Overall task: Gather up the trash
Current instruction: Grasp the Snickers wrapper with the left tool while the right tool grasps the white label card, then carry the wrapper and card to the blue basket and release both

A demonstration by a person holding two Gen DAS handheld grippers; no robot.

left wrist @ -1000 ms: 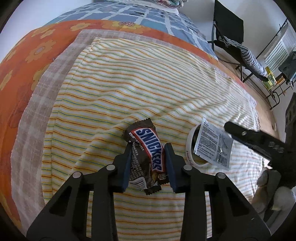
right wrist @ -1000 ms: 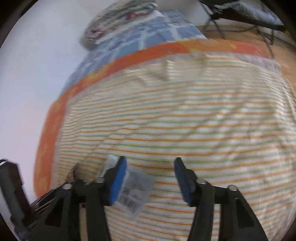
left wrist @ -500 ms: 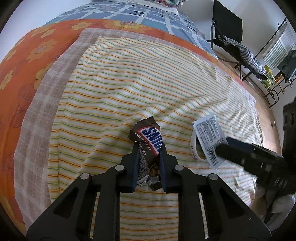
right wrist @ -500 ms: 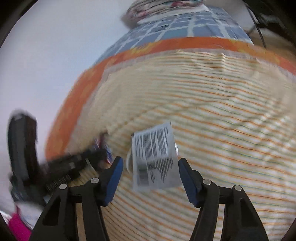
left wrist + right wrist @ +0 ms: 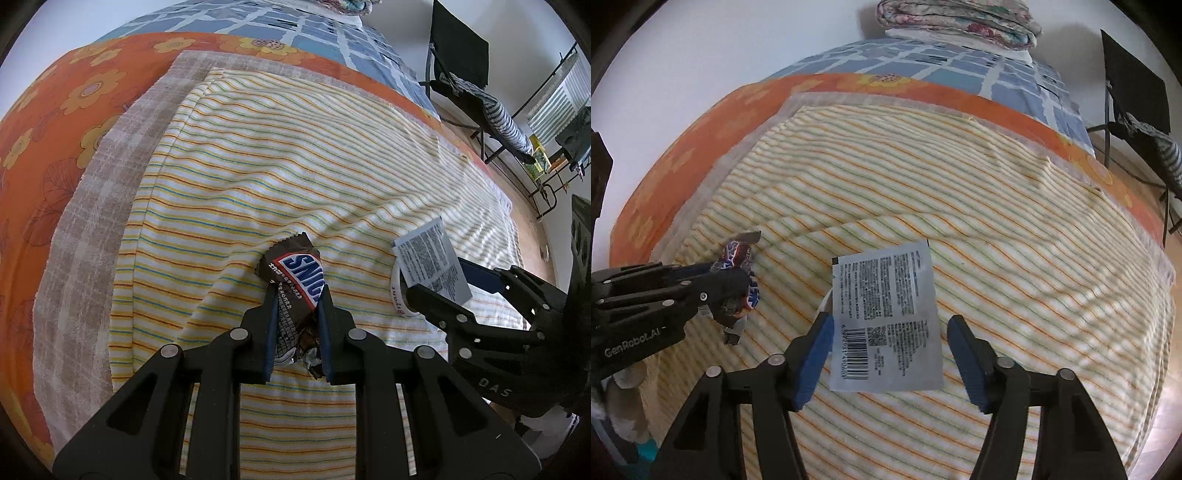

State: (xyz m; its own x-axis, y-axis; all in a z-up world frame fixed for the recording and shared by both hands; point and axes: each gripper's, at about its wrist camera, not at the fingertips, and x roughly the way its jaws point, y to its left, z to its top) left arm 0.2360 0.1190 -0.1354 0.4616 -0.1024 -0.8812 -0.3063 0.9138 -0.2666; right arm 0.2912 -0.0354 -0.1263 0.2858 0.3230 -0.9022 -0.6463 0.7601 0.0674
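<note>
My left gripper point(image 5: 297, 295) is shut on a brown Snickers wrapper point(image 5: 295, 271), crumpled between the blue pads on the striped blanket point(image 5: 280, 162). In the right wrist view the same gripper point(image 5: 738, 291) holds the wrapper point(image 5: 737, 253) at the left. A silver sachet with black print and a barcode point(image 5: 884, 321) lies flat on the blanket. My right gripper point(image 5: 890, 328) is open, its jaws on either side of the sachet. In the left wrist view the sachet point(image 5: 432, 264) lies over a white band point(image 5: 397, 295), with the right gripper point(image 5: 439, 280) around it.
The striped blanket covers an orange floral sheet point(image 5: 55, 122) and a blue checked quilt point(image 5: 280, 29). Folded bedding point(image 5: 956, 18) is stacked at the bed's far end. A black chair with striped cloth point(image 5: 480, 88) and a rack point(image 5: 554, 147) stand on the floor at the right.
My left gripper has closed on the Snickers wrapper and crumpled it. My right gripper has swung over the sachet, which now sits between its open jaws.
</note>
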